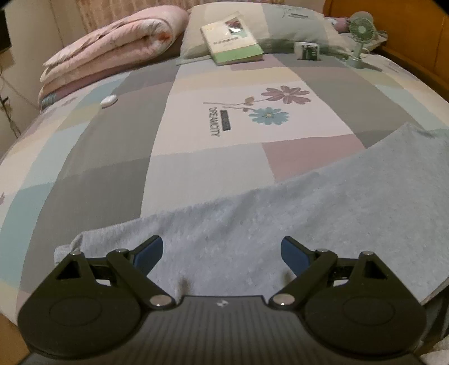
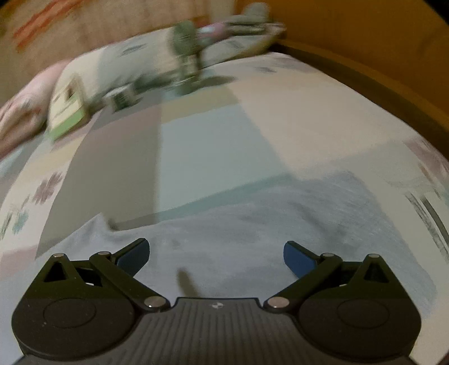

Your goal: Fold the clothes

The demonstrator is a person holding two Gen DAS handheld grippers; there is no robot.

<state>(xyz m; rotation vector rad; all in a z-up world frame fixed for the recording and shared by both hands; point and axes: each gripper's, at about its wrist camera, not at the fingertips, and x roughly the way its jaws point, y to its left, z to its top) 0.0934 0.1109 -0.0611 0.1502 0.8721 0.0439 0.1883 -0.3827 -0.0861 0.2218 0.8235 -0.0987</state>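
Note:
A pale blue-grey garment (image 1: 280, 219) lies flat on the patchwork bed sheet (image 1: 118, 157) along the near edge of the bed. My left gripper (image 1: 221, 251) hovers over its left part, jaws wide apart, nothing between the blue pads (image 1: 148, 252). The right wrist view is blurred by motion. There the same garment (image 2: 252, 224) spreads under my right gripper (image 2: 216, 254), which also stands open and empty above the cloth. A corner of the garment (image 2: 98, 221) sticks up at the left.
At the head of the bed lie a rolled pink quilt (image 1: 112, 53), a pillow (image 1: 280, 25) with a book (image 1: 233, 39) on it, a small box (image 1: 308, 51) and a green desk fan (image 1: 362, 33). A small white object (image 1: 109, 101) rests on the sheet. A wooden bed frame (image 1: 407, 33) borders the right side.

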